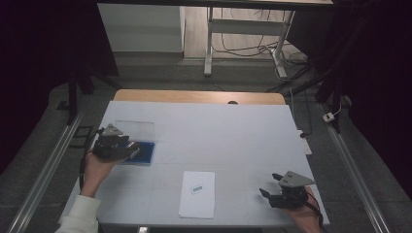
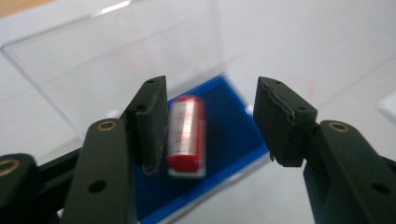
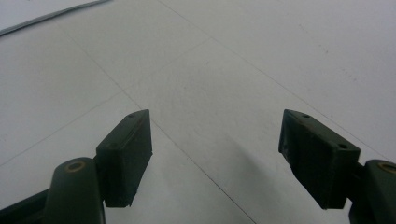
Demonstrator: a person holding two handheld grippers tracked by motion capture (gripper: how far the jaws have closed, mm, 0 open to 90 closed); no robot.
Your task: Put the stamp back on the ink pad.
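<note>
A small red cylinder with a white label [image 2: 187,135] lies on the blue base [image 2: 233,135] of a case whose clear lid [image 2: 116,60] stands open behind it. My left gripper [image 2: 208,126] hovers open just above the cylinder, its left pad close beside it; whether they touch is unclear. In the high view the left gripper [image 1: 133,150] is over the blue base [image 1: 145,153] at the table's left. My right gripper [image 1: 269,184] rests open near the front right corner, with bare table between its jaws [image 3: 215,149].
A white sheet with a small dark printed label [image 1: 197,193] lies at the front middle of the white table [image 1: 218,131]. A desk frame and cables [image 1: 252,43] stand on the floor beyond the far edge.
</note>
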